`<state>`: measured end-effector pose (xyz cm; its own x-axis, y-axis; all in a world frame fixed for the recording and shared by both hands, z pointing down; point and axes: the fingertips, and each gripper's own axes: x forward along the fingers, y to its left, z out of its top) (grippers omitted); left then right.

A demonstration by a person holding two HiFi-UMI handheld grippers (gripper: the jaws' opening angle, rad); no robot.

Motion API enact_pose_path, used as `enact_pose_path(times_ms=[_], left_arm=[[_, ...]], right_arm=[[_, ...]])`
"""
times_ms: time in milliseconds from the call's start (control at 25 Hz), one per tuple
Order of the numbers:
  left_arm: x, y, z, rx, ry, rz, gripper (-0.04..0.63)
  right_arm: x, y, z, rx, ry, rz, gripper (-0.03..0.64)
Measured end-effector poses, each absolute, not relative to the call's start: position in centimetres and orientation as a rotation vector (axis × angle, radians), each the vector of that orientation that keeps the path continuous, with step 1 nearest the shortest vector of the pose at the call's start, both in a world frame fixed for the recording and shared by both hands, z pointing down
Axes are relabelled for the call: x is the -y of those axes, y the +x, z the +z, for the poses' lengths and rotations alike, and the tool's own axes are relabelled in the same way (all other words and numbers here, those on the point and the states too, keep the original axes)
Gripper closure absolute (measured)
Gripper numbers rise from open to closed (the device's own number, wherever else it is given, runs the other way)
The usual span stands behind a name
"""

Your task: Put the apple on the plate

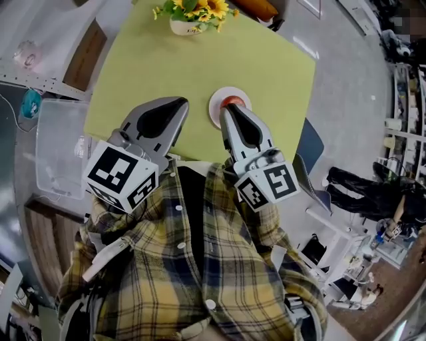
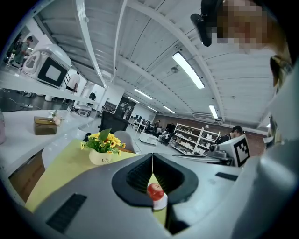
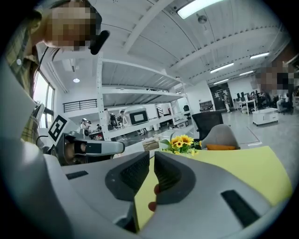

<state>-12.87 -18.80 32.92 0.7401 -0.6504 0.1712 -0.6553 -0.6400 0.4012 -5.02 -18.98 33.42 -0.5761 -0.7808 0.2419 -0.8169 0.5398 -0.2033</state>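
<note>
- Head view: we see the apple [image 1: 233, 101] on the plate [image 1: 214, 112], at twelve o'clock from our right gripper [image 1: 230, 110].
- Its jaws sit nearly together, empty.
- Our left gripper [image 1: 178, 104] is closed, empty.

White pot of sunflowers [image 1: 190, 16] at far edge of yellow-green table [image 1: 146, 73], clear plastic bin [image 1: 60, 143] beside it

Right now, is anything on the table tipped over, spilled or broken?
No, nothing stands out. The red apple sits on the white plate. The pot of sunflowers stands upright at the far edge of the green table. I see nothing spilled or broken.
</note>
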Motion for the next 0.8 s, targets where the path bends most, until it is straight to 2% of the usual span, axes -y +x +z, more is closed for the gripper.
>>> enact_pose_path(times_ms=[200,800], left_arm=[[18.27,-13.11,33.13,0.996,2.5,0.029,0.586],[17.79,-12.37,32.76,0.95,2.517,0.034,0.586]], right_arm=[[18.41,-5.58,33.92,2.631,1.37,0.489,0.618],[18.67,-5.3,34.55,2.584,1.341,0.582,0.62]])
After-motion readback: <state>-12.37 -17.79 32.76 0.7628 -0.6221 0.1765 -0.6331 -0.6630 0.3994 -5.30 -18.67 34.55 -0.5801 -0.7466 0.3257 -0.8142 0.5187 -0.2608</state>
